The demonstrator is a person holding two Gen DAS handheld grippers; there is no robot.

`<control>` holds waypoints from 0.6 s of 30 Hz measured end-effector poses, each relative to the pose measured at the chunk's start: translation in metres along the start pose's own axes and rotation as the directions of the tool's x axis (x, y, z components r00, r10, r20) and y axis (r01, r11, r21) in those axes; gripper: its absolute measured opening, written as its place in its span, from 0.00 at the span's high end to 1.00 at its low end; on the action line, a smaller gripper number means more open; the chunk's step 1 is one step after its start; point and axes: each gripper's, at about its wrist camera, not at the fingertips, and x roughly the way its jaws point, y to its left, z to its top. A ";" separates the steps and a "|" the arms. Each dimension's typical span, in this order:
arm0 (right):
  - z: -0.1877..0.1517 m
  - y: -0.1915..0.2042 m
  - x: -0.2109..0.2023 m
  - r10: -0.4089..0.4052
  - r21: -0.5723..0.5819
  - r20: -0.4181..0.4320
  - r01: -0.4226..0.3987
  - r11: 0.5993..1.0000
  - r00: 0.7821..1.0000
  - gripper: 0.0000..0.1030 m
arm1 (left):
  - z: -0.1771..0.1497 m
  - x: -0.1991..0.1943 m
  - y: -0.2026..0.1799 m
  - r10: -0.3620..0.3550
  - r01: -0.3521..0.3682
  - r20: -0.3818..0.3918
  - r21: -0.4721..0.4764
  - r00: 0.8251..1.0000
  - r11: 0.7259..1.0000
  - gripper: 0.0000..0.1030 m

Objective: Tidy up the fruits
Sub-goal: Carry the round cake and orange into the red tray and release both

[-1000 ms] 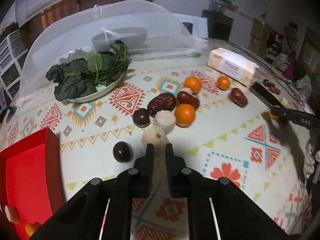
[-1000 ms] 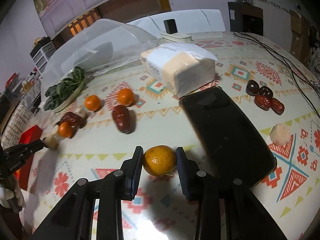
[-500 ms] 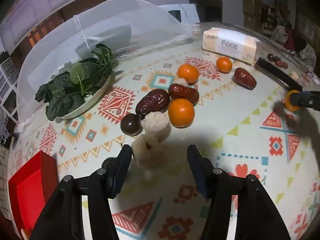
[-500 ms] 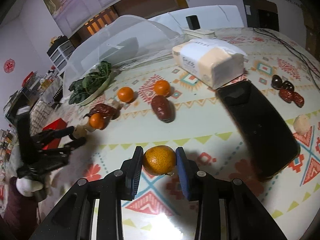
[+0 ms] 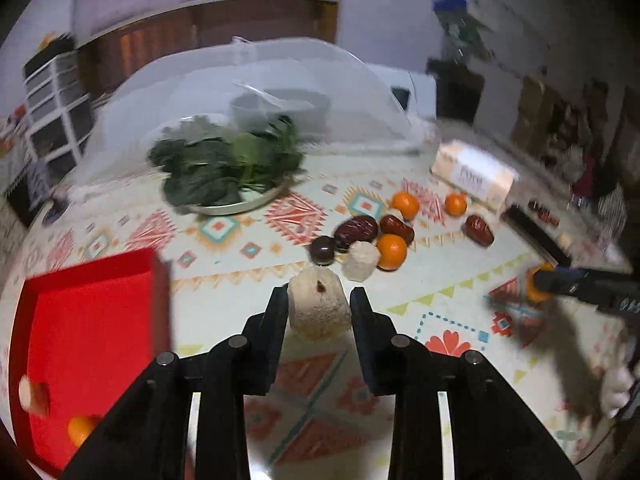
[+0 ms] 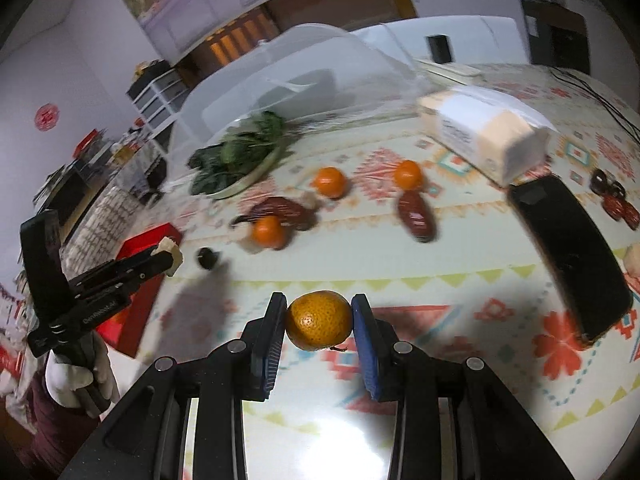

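Closing the left gripper (image 5: 319,302) on the pale peeled fruit (image 5: 318,305), we are steering toward the red tray (image 5: 96,320) at nine o'clock, the right gripper (image 6: 319,317) clamping its orange (image 6: 319,319) above the tablecloth.

Left claw (image 5: 319,300) closing; right claw (image 6: 319,313) clamped.
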 end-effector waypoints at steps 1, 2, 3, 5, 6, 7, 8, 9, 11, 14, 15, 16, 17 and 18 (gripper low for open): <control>0.000 0.007 0.000 0.007 -0.011 -0.001 -0.007 1.000 1.000 0.65 | -0.002 -0.011 0.011 0.000 0.001 0.013 -0.031 1.000 1.000 0.70; 0.000 0.018 0.001 0.018 -0.026 -0.004 -0.018 0.999 1.000 0.65 | -0.003 -0.019 0.019 0.001 0.000 0.019 -0.050 1.000 0.999 0.70; 0.001 0.027 0.003 0.029 -0.039 -0.007 -0.029 0.999 1.000 0.65 | -0.005 -0.026 0.028 0.004 -0.002 0.024 -0.071 1.000 0.998 0.70; 0.002 0.051 0.008 0.059 -0.070 -0.018 -0.060 0.996 0.998 0.65 | -0.007 -0.042 0.052 0.024 -0.020 0.035 -0.116 0.999 0.993 0.70; 0.003 0.062 0.011 0.074 -0.084 -0.025 -0.076 0.994 0.997 0.65 | -0.008 -0.047 0.063 0.037 -0.031 0.036 -0.133 0.999 0.991 0.70; 0.004 0.078 0.016 0.096 -0.098 -0.035 -0.099 0.990 0.995 0.65 | -0.010 -0.053 0.074 0.055 -0.049 0.037 -0.148 0.998 0.988 0.70; 0.005 0.090 0.020 0.114 -0.107 -0.043 -0.118 0.987 0.993 0.65 | -0.012 -0.059 0.089 0.089 -0.082 0.037 -0.169 0.995 0.982 0.70; 0.007 0.103 0.025 0.135 -0.118 -0.054 -0.141 0.983 0.989 0.65 | -0.014 -0.063 0.100 0.110 -0.102 0.034 -0.185 0.993 0.977 0.70; 0.008 0.135 0.038 0.175 -0.146 -0.078 -0.185 0.972 0.981 0.65 | -0.018 -0.067 0.124 0.134 -0.125 0.023 -0.222 0.991 0.967 0.70; 0.008 0.183 0.061 0.213 -0.202 -0.118 -0.234 0.951 0.970 0.65 | -0.025 -0.065 0.163 0.162 -0.157 -0.008 -0.287 0.987 0.945 0.71; 0.008 0.203 0.072 0.227 -0.222 -0.138 -0.254 0.941 0.964 0.65 | -0.027 -0.063 0.173 0.167 -0.165 -0.017 -0.301 0.986 0.939 0.71; 0.007 0.214 0.079 0.235 -0.233 -0.151 -0.265 0.936 0.960 0.65 | -0.029 -0.060 0.183 0.176 -0.176 -0.031 -0.319 0.984 0.931 0.71; 0.005 0.227 0.088 0.241 -0.245 -0.168 -0.278 0.929 0.956 0.65 | -0.031 -0.056 0.195 0.183 -0.188 -0.046 -0.337 0.982 0.923 0.71; 0.004 0.240 0.099 0.244 -0.257 -0.185 -0.287 0.923 0.952 0.65 | -0.033 -0.053 0.204 0.187 -0.196 -0.059 -0.351 0.981 0.916 0.71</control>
